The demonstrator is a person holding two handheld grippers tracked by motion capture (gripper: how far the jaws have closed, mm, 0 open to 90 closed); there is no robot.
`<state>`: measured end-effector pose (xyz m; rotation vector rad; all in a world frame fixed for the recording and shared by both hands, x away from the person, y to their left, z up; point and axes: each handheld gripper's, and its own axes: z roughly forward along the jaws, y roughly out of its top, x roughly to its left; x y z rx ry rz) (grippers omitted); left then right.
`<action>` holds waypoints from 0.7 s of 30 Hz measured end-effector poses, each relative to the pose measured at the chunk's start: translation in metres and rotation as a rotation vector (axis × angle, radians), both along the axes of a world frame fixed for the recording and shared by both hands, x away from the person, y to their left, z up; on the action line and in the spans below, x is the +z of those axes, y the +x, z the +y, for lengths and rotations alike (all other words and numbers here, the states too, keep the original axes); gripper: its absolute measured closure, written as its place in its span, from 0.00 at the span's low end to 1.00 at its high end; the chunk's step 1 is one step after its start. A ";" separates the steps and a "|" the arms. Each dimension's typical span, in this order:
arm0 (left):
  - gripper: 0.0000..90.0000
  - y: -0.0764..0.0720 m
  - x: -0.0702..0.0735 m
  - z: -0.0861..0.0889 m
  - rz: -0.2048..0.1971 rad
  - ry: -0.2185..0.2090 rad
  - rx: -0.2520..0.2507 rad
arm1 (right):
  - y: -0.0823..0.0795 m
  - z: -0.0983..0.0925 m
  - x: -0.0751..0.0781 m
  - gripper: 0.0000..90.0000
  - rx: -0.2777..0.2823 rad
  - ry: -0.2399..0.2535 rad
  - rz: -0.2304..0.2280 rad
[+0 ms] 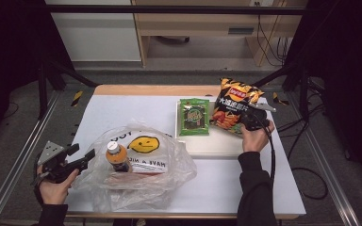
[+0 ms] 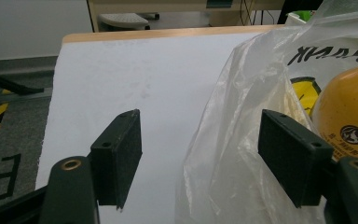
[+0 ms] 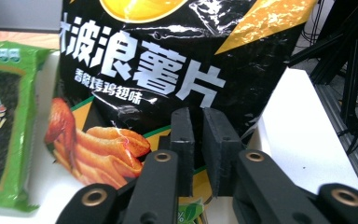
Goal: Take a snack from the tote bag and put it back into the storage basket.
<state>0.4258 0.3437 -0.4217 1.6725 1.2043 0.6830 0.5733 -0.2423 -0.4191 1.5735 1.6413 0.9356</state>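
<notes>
Right gripper (image 1: 250, 118) at near edge of black chip bag (image 1: 233, 104), far right of table (image 1: 122, 113); jaws nearly together, pinching bag's lower edge, seen close in right gripper view (image 3: 198, 140); bag lying partly on white tray (image 1: 217, 143); green seaweed packet (image 1: 194, 117) just beside it to the left on same tray, touching or nearly so, cannot tell which.

Left gripper (image 1: 82, 155) at near left, jaws wide, nothing clamped; in left gripper view, clear plastic bag (image 2: 233, 140) edge hanging between the pads (image 2: 121, 154), not pressed; orange-capped bottle (image 1: 117, 157) upright inside plastic bag, yellow smiley print (image 1: 143, 144) behind it; bag film crumpled across table centre, between the two hands.

Count: two grippers; one chip bag; one seaweed packet; one tray; one plastic bag; one bottle.

Beyond table: wooden desk (image 1: 193, 23), cables (image 1: 268, 42) on floor, black frame rails (image 1: 169, 9) at sides.
</notes>
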 end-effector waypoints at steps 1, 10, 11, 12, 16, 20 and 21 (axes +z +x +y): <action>0.33 0.000 0.000 0.000 0.001 0.002 -0.001 | 0.001 -0.001 -0.001 0.88 -0.006 0.001 -0.002; 0.33 0.000 -0.001 -0.001 0.002 0.001 -0.002 | -0.005 -0.006 0.002 0.69 0.016 0.023 -0.030; 0.33 0.000 -0.001 -0.001 0.003 0.003 -0.002 | -0.005 -0.006 0.002 0.69 0.016 0.023 -0.030; 0.33 0.000 -0.001 -0.001 0.002 0.002 -0.002 | -0.008 -0.003 0.003 0.72 0.038 0.025 -0.034; 0.33 0.000 -0.001 -0.001 -0.001 0.001 -0.002 | -0.021 0.014 0.005 0.90 0.126 0.025 -0.036; 0.33 -0.001 0.000 -0.001 -0.003 0.003 -0.002 | -0.021 0.027 -0.019 0.96 0.140 0.050 0.034; 0.33 -0.001 0.000 -0.001 -0.003 0.003 -0.002 | -0.021 0.027 -0.019 0.96 0.140 0.050 0.034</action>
